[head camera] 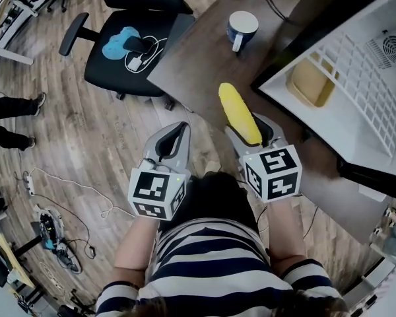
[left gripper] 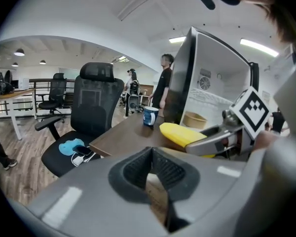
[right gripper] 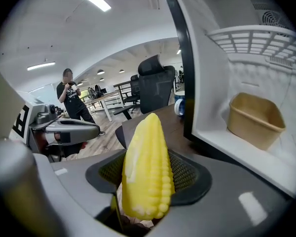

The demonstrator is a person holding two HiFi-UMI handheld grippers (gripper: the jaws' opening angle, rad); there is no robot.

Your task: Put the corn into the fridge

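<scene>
Nearest, the right hand-held gripper (head camera: 254,136) is clamped on the thick end of the yellow corn cob (head camera: 239,111), whose tip points forward over the brown wooden desk (head camera: 204,58). To its left, the left hand-held gripper (head camera: 175,134) has its jaws together and holds nothing. Ahead and to the right stands the open white fridge (head camera: 356,98). A good approach is to keep the squeeze firm, swing right and lay the cob beside the tan tub (head camera: 310,84).

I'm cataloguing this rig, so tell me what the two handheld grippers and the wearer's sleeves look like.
The left gripper and right gripper are smooth grey plastic shells with dark ribbed pads lining their jaws. Each carries a white cube printed with black square markers. No cables show on them. The person wears a dark-and-white striped top with short sleeves.
</scene>
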